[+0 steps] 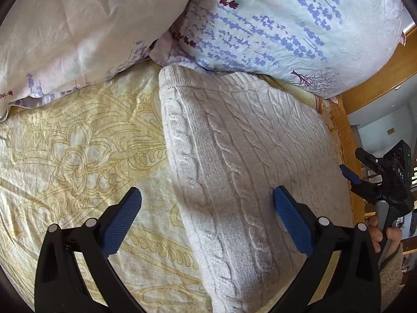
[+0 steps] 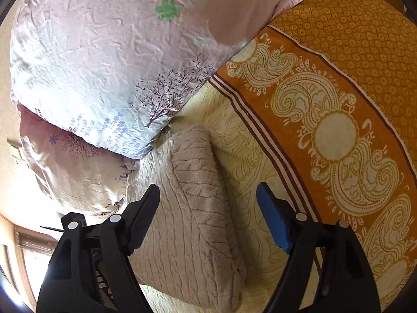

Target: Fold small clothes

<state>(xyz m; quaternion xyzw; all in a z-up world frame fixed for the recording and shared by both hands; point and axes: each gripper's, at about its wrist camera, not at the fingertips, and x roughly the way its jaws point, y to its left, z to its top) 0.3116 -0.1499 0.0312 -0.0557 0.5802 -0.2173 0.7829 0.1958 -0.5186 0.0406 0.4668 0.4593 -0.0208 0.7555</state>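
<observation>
Left wrist view shows our left gripper and right gripper both wide and empty over the folded sweater lying near the pillows, so we judge another fold or smoothing next.
</observation>
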